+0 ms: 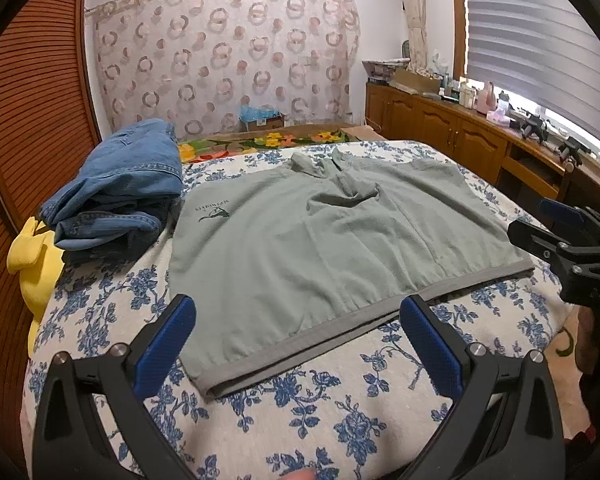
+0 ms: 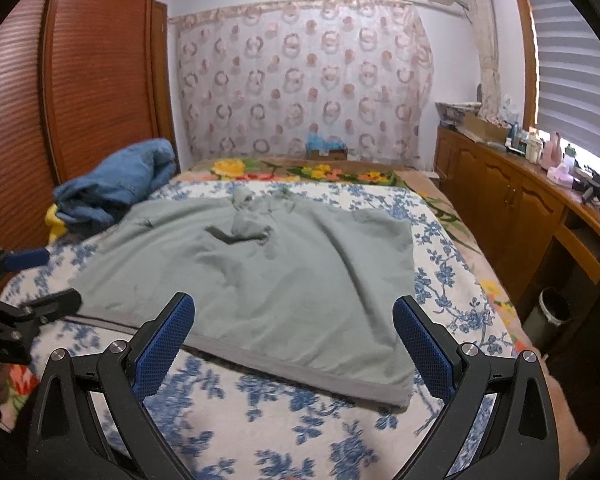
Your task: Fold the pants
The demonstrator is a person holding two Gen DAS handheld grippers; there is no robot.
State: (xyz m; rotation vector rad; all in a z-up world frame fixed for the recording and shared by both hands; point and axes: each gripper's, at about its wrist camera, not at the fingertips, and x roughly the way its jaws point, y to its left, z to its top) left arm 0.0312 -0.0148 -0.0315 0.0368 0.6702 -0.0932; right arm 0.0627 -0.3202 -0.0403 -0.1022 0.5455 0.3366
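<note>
So I've got a gripper in each hand, both hovering over the near edge of the bed (image 1: 340, 420); my left gripper (image 1: 298, 320) has its blue-padded fingers (image 1: 168, 340) spread wide apart, holding nothing and touching nothing; same deal with my right gripper (image 2: 292, 320), jaws wide and empty, just above the floral sheet. Spread flat between them is a grey-green garment (image 1: 320, 240) with a darker hem band along the near edge and a small dark logo near its left side; honestly it looks more like a collared top than pants. The actual blue denim pile (image 1: 120, 196) sits crumpled at the far left of the bed, just beside the grey-green piece, with something yellow (image 1: 36, 264) poking out under it by the wooden wardrobe (image 1: 28, 100).
</note>
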